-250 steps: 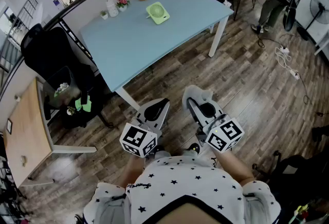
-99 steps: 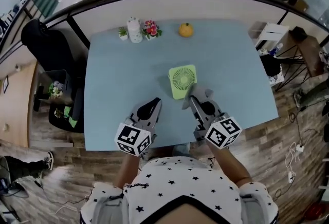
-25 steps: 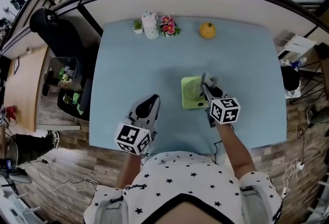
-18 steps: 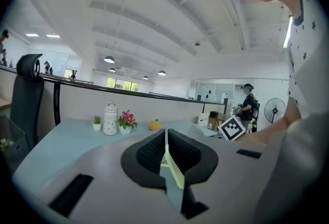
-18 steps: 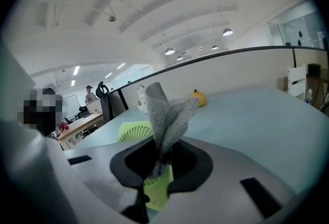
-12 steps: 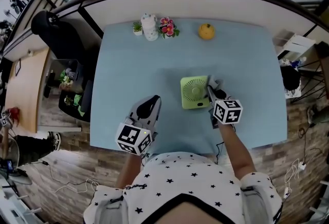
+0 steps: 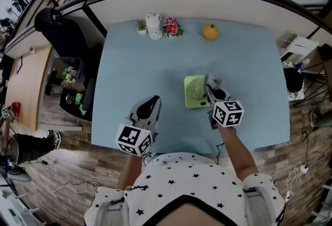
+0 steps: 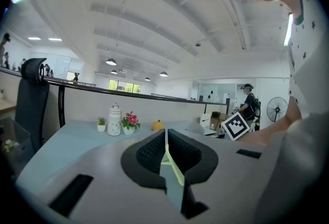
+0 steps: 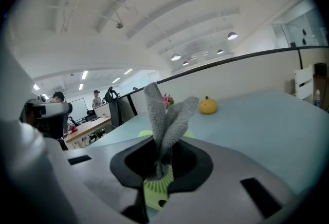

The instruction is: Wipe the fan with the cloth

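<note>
A small green fan (image 7: 196, 92) lies flat on the light blue table (image 7: 135, 69), right of its middle. My right gripper (image 7: 209, 85) rests over the fan's right side, shut on a grey cloth (image 9: 165, 115) that sticks up out of the jaws. Green fan grille (image 9: 156, 190) shows just under the right gripper (image 9: 162, 159). My left gripper (image 7: 151, 103) hovers near the table's front edge, left of the fan and apart from it. In its own view the left gripper (image 8: 166, 153) is shut with nothing held.
Along the table's far edge stand a small potted plant (image 7: 140, 26), a white jar (image 7: 154, 26), a flower pot (image 7: 170, 26) and an orange fruit (image 7: 210, 31). A black chair (image 7: 57, 33) stands off the table's left side. A railing runs behind the table.
Over ten seconds the person has walked up to the table and brought the cloth onto the fan. In the last second the right gripper slid right, then back left over the fan.
</note>
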